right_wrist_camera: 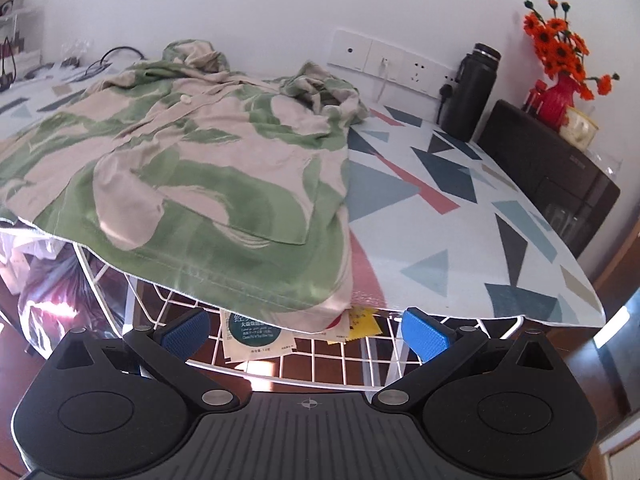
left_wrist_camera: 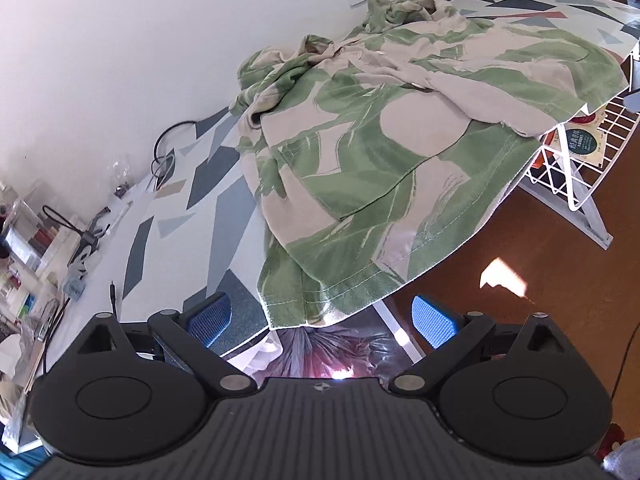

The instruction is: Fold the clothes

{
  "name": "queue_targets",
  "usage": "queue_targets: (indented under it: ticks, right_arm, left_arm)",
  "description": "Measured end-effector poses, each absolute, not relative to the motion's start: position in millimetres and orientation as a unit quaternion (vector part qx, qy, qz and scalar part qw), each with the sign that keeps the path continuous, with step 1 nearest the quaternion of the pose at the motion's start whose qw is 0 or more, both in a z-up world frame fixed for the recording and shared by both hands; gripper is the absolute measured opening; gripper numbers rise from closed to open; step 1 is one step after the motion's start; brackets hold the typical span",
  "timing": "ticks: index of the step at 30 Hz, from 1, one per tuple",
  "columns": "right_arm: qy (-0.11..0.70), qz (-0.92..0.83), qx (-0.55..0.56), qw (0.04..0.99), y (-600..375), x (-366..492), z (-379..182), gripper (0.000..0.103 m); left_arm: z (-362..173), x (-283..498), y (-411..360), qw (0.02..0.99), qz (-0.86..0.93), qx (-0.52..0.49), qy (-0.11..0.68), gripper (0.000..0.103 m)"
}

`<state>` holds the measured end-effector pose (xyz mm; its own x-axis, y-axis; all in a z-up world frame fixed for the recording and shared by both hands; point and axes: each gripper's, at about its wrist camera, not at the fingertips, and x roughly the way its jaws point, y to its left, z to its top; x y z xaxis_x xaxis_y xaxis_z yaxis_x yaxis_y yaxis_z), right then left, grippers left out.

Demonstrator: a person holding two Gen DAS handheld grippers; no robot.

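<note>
A green and beige patterned shirt (left_wrist_camera: 380, 152) lies spread and rumpled on a table with a geometric-print cloth (left_wrist_camera: 192, 216); its hem hangs over the front edge. In the left wrist view my left gripper (left_wrist_camera: 322, 320) is open, blue pads wide apart, just below the shirt's hanging left hem corner. In the right wrist view the shirt (right_wrist_camera: 192, 176) covers the left half of the table (right_wrist_camera: 460, 232). My right gripper (right_wrist_camera: 306, 332) is open and empty, just below the shirt's right hem corner at the table's front edge.
A white wire rack (right_wrist_camera: 320, 360) with papers sits under the table front. A black bottle (right_wrist_camera: 472, 92), a dark box (right_wrist_camera: 552, 176) and a red vase of orange flowers (right_wrist_camera: 560, 64) stand at the back right. Cables and clutter (left_wrist_camera: 80, 232) lie at the table's left end.
</note>
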<state>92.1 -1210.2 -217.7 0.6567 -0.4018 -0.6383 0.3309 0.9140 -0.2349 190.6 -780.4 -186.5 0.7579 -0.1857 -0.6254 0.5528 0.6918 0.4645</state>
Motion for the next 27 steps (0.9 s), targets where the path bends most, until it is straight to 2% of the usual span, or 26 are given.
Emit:
queue_targets:
  ticks: [9,13,18,27]
  right_arm:
    - [0.342,-0.217,-0.127,0.905,-1174.8,128.9,-230.3,0.102]
    - [0.328,-0.236,-0.104,0.909,-1183.4,124.9,-217.7,0.102]
    - [0.291,-0.283,-0.052,0.912,-1207.4,110.8,-194.4,0.102]
    - [0.310,-0.288,-0.058,0.904,-1215.3,109.7,-199.1,0.102]
  left_arm:
    - [-192.4,191.7,-784.3,0.873,-0.234,0.352,0.244,0.099]
    - [-183.7,192.7,-779.3,0.884,-0.229,0.344,0.217,0.099]
    - [-156.8,202.9,-759.4,0.924,-0.190,0.272,0.191,0.100]
    - [-172.1,219.1,-762.6,0.908,-0.182,0.312,0.214,0.101]
